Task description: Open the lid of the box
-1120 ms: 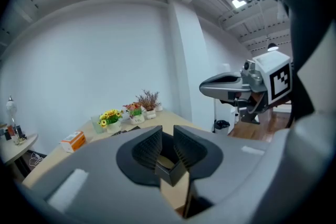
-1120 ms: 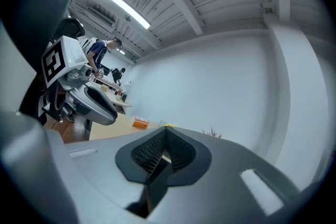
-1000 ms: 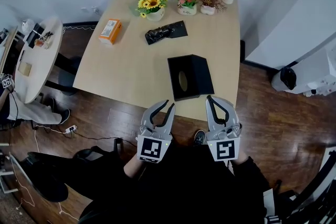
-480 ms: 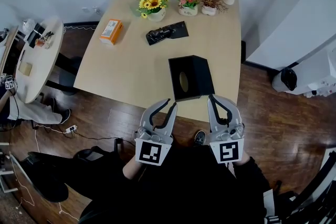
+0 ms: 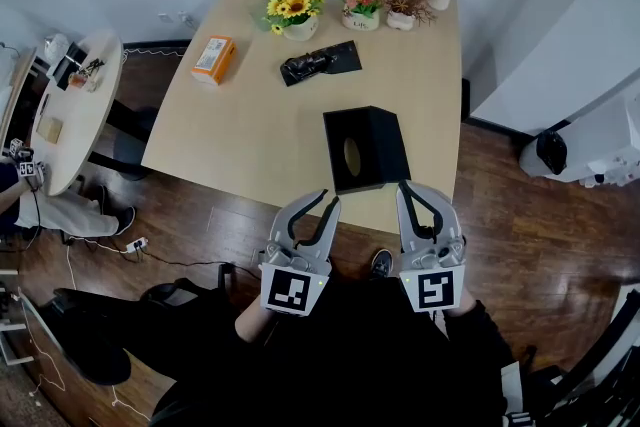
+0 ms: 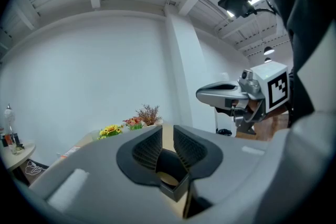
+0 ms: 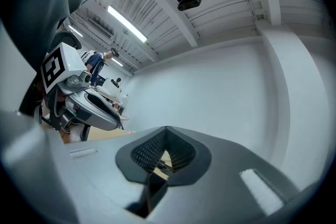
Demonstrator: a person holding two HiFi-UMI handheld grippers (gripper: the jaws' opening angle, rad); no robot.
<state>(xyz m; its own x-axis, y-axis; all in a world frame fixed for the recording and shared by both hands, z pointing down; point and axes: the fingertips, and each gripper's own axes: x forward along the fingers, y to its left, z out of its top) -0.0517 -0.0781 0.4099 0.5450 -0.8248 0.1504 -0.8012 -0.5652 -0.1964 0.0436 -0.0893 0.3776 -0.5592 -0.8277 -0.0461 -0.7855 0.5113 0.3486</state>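
**Head view:** A person stands at the near edge of a light wooden table (image 5: 250, 135), holding the left gripper (image 5: 328, 200) and the right gripper (image 5: 404, 187) side by side. Both have their jaws pressed together with nothing in them. A black square box with an oval hole in its lid (image 5: 365, 148) rests on the table just ahead of the two tips, nearer the right gripper's. Neither gripper touches it, and the lid is down. Well beyond the box stand a pot of yellow sunflowers (image 5: 292, 10) and a flat orange carton (image 5: 212, 58), the carton off to the left gripper's side.

**Left gripper view:** The ribbed black pads (image 6: 144, 148) meet at their tips with nothing between them. A corner of the box shows beyond and below them. The right gripper hangs off to the right, apart.

**Right gripper view:** Its pads are likewise together and empty, with a sliver of tabletop visible past them. The left gripper is off to the left.
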